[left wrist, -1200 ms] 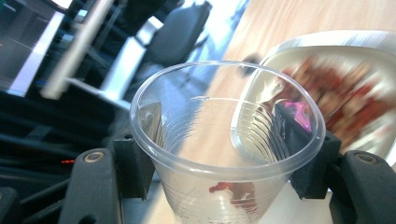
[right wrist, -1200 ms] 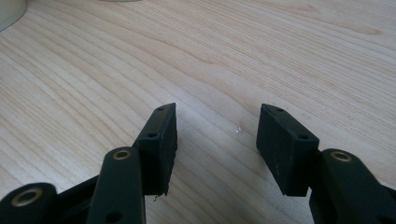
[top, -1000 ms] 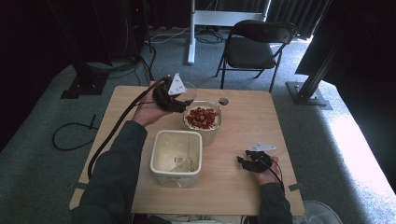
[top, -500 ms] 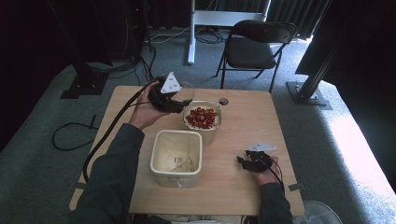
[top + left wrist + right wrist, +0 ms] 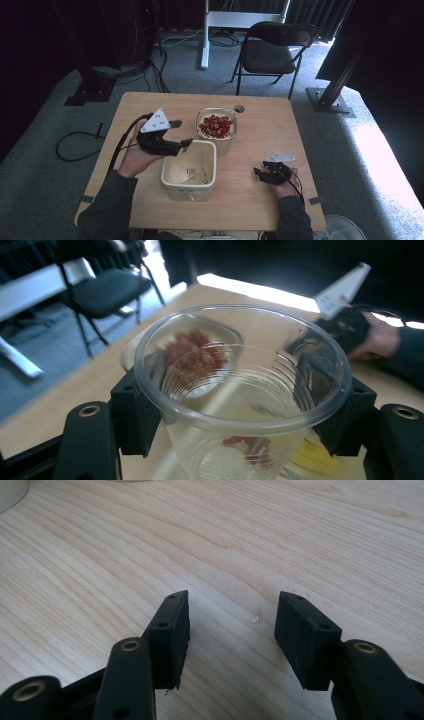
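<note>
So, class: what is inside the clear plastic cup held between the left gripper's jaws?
A few red pieces lie at the bottom of the clear plastic cup. The left gripper covers its sides, so their number stays unclear.

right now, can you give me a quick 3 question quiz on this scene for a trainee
1. What does the left gripper hold between its jaws?
2. True or false: the right gripper grips a spoon.
3. Which container holds the red pieces? A) the clear bowl B) the white tub

Key
1. A clear plastic cup with a few red pieces at its bottom; the jaws have just been opening, yet the pads are against its wall.
2. False: its jaws stand open over bare table.
3. A
</note>
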The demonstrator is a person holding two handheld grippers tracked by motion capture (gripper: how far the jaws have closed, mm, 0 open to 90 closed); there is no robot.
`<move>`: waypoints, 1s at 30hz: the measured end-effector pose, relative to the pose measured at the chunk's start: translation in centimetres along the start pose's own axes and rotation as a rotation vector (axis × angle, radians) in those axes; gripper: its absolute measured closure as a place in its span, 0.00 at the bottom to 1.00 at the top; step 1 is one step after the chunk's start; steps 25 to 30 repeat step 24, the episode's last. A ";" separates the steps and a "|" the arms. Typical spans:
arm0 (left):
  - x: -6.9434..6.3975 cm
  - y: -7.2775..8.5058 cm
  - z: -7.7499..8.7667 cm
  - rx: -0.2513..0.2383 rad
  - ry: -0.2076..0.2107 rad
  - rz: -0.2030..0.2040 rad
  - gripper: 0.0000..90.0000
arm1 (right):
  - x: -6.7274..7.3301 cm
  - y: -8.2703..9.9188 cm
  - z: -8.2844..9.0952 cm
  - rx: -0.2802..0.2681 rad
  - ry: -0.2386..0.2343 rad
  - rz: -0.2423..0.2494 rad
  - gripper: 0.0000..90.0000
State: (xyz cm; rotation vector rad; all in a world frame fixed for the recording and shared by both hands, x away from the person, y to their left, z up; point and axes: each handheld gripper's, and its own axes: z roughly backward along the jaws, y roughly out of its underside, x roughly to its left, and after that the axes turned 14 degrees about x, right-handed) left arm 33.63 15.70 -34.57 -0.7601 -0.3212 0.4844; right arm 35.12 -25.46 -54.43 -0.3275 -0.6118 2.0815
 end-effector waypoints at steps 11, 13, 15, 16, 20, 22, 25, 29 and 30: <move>-0.6 1.7 -1.2 0.010 0.115 0.052 0.02 | 0.1 0.0 0.0 0.001 -0.002 0.003 0.52; -0.4 1.9 -0.9 -0.005 0.077 0.073 0.03 | 0.1 0.0 0.0 0.001 -0.003 0.004 0.52; 0.2 2.3 -0.6 -0.028 0.060 0.107 0.03 | 0.1 0.0 0.0 0.000 -0.004 0.004 0.52; 0.5 2.5 -0.5 -0.041 0.053 0.128 0.03 | 0.1 0.0 0.0 0.000 -0.004 0.004 0.52; 1.3 3.7 0.3 -0.063 -0.092 0.184 0.06 | 0.1 0.0 0.0 0.000 -0.004 0.002 0.52; 2.0 4.6 0.5 -0.090 -0.099 0.230 0.07 | 0.1 0.0 0.0 0.000 -0.004 0.003 0.52; 2.5 5.4 0.5 -0.089 -0.145 0.261 0.10 | 0.1 -0.1 -0.1 -0.005 -0.004 0.003 0.51; 2.5 5.4 0.5 -0.089 -0.145 0.261 0.10 | 0.1 -0.1 -0.1 -0.005 -0.004 0.003 0.51; 2.5 5.4 0.5 -0.089 -0.145 0.261 0.10 | 0.1 -0.1 -0.1 -0.005 -0.004 0.003 0.51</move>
